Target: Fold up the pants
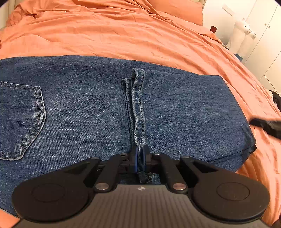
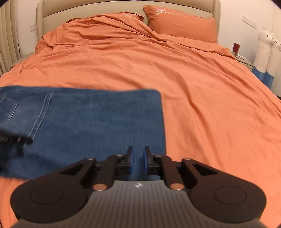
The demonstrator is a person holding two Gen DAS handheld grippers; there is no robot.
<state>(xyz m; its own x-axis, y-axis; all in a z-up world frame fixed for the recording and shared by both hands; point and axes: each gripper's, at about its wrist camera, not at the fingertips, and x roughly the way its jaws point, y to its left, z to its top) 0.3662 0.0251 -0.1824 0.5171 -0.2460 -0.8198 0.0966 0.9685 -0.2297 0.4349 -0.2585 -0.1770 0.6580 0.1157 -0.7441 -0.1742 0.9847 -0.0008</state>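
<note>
Blue denim pants (image 1: 87,108) lie folded flat on the orange bed cover, back pocket (image 1: 21,119) at the left. The leg hems (image 1: 137,108) lie folded back over the middle of the pants. My left gripper (image 1: 140,157) is shut on the near end of these hems. In the right wrist view the pants (image 2: 98,122) lie at the left, blurred. My right gripper (image 2: 138,161) hovers over the pants' right folded edge, its jaws a narrow gap apart with nothing clearly between them. The right gripper's tip shows in the left wrist view (image 1: 263,124).
The orange duvet (image 2: 193,87) covers the whole bed, with pillows (image 2: 180,22) and a beige headboard (image 2: 123,7) at the far end. White plush toys (image 2: 267,50) and a nightstand stand to the right of the bed. The left gripper shows at the left edge (image 2: 12,138).
</note>
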